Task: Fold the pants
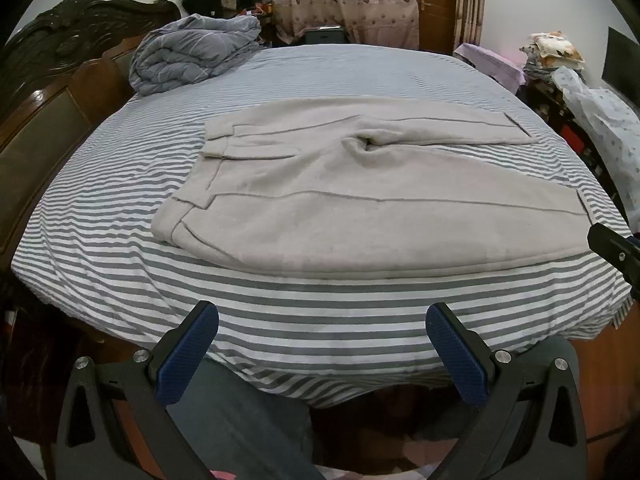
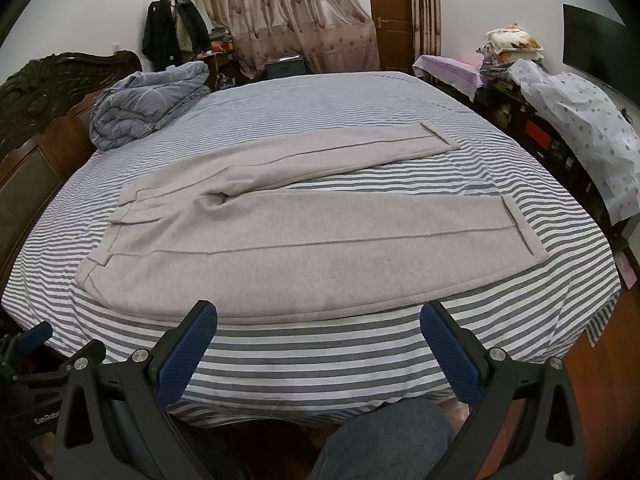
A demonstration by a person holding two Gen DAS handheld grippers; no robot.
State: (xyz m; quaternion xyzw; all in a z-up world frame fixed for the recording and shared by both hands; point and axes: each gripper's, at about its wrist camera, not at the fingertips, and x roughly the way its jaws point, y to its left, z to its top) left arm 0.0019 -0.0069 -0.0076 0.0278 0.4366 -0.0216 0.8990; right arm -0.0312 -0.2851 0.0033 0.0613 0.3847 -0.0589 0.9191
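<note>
A bed (image 2: 320, 96) with a grey-and-white striped sheet carries the beige pants (image 2: 248, 248), which lie flat and unfolded, waistband toward the headboard and the two legs spread apart. The left gripper (image 1: 322, 320) and right gripper (image 2: 319, 318) hover over the near edge of the bed, just short of the nearer leg. Both have their fingers (image 2: 188, 356) spread wide and hold nothing.

The pants (image 2: 280, 232) are lying flat on the bed (image 2: 320, 356), waistband leftward. A bundled quilt (image 2: 148, 100) is sitting behind them, near the headboard (image 2: 36, 128).
</note>
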